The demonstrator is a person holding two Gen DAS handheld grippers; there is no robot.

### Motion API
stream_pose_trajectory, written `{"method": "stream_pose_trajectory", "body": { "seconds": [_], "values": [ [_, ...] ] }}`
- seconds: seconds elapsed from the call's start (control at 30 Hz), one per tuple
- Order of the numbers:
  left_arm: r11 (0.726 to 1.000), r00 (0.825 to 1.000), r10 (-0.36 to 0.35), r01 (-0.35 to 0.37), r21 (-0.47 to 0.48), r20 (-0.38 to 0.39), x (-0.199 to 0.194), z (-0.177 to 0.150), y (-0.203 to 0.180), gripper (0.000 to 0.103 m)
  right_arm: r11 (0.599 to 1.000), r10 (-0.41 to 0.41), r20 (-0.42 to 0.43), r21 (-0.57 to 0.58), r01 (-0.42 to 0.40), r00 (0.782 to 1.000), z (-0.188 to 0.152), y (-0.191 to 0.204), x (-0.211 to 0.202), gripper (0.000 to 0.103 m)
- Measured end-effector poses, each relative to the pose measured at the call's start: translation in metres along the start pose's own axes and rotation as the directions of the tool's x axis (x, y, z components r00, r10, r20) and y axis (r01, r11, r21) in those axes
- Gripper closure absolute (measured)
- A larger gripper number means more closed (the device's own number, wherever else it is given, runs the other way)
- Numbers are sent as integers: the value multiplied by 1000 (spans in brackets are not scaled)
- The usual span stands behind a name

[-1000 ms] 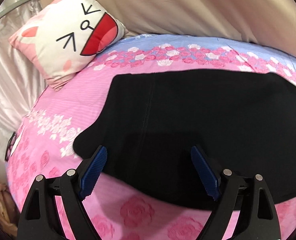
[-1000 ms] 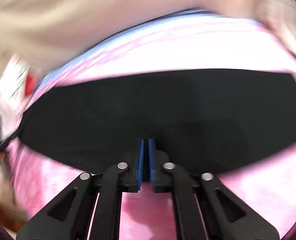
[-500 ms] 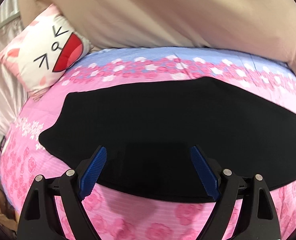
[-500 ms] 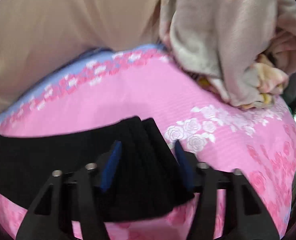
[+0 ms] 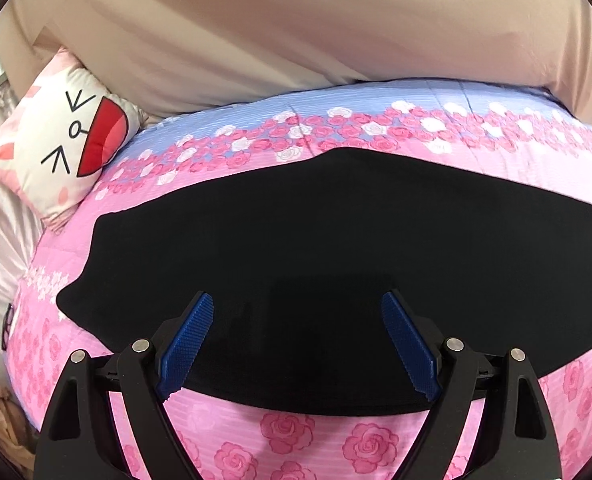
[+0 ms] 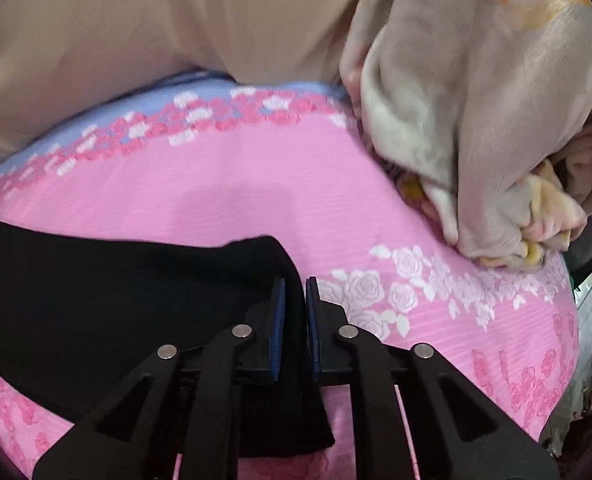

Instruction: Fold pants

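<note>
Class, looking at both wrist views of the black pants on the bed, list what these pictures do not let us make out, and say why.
- Pants, left wrist view: the right end is cut off by the frame edge.
- Pants, both views: seams and layers are lost in flat black.
- Right gripper, right wrist view: the pinched pants edge is hidden between its closing pads.
- Crumpled blanket, right wrist view: what lies beneath it is hidden.
</note>
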State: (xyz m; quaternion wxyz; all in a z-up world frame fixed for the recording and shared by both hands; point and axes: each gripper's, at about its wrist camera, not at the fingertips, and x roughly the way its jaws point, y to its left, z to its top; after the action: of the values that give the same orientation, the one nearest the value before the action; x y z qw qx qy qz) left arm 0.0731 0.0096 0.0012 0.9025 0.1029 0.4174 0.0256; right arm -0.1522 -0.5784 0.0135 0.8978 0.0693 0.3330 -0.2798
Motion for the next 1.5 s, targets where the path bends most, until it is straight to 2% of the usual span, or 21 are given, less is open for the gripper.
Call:
{"method": "stream_pose_trajectory", "body": {
  "seconds": [0.07,0.1,0.17,0.2,0.27,0.3,0.33,0.37,0.43,0.47,0.5,0.6,0.63,0.83,0.97,1.0,1.1,1.2,1.33,1.43,1.5],
  "values": [
    [1000,1000,11,-11,-3,-1,0,0,2,18,999,23,44,29,-25,999,-1,0,-19,86],
    [1000,1000,13,-14,-13,-6,2,1,4,18,997,69,59,34,-71,996,-4,2,-29,86],
    [999,1000,15,-16,-31,-18,6,2,7,18,985,172,19,22,-172,985,-13,12,-31,87],
    [999,999,18,-20,-39,-29,9,1,9,18,983,181,-16,-6,-181,983,-22,18,-27,90],
    [999,999,22,-24,-46,-44,13,-2,11,18,996,71,-93,-52,-76,993,-37,17,-9,92],
    [999,999,22,-24,-47,-50,15,-4,12,18,993,117,-88,23,-115,989,-38,3,-8,95],
    [999,998,19,-21,-44,-57,16,-7,13,18,991,107,-61,84,-102,992,-35,-8,-15,97],
    [999,998,22,-25,-43,-60,17,-9,14,18,992,30,-34,120,-26,999,-31,-16,-26,94],
    [998,998,26,-30,-47,-65,19,-14,17,18,982,37,-6,186,-35,999,-31,-22,-42,89],
    [998,997,23,-27,-54,-68,19,-16,19,18,970,68,1,232,-66,998,-33,-24,-48,86],
    [997,997,17,-22,-67,-69,20,-17,23,18,948,118,8,297,-115,993,-38,-25,-55,80],
    [995,998,1,-8,-96,-69,20,-18,29,18,905,185,37,383,-185,982,-53,-17,-68,55],
    [995,998,-8,1,-100,-68,21,-18,30,18,882,209,44,422,-208,977,-60,-14,-69,51],
    [996,997,-49,46,-72,-52,22,-15,27,18,769,260,41,595,-232,965,-91,-10,-50,50],
    [995,996,-74,70,-77,-51,27,-15,31,18,742,250,68,628,-236,966,-86,-14,-39,51],
    [994,996,-78,74,-83,-52,28,-16,34,18,740,241,71,632,-231,968,-82,-14,-35,51],
    [992,995,-81,75,-104,-54,29,-19,45,18,775,139,26,620,-125,990,-78,-10,-37,65],
    [988,996,-76,68,-137,-52,28,-22,60,18,817,77,14,572,-71,997,-75,-6,-40,96],
    [982,995,-75,62,-178,-69,35,-20,73,18,874,46,-34,485,-24,998,-63,3,-31,98],
    [982,995,-82,71,-178,-56,32,-16,71,18,864,63,-17,502,-46,998,-58,-2,-33,93],
    [982,995,-91,82,-168,-46,30,-14,65,18,877,61,-22,479,-43,998,-55,-1,-29,96]
  ]
}}
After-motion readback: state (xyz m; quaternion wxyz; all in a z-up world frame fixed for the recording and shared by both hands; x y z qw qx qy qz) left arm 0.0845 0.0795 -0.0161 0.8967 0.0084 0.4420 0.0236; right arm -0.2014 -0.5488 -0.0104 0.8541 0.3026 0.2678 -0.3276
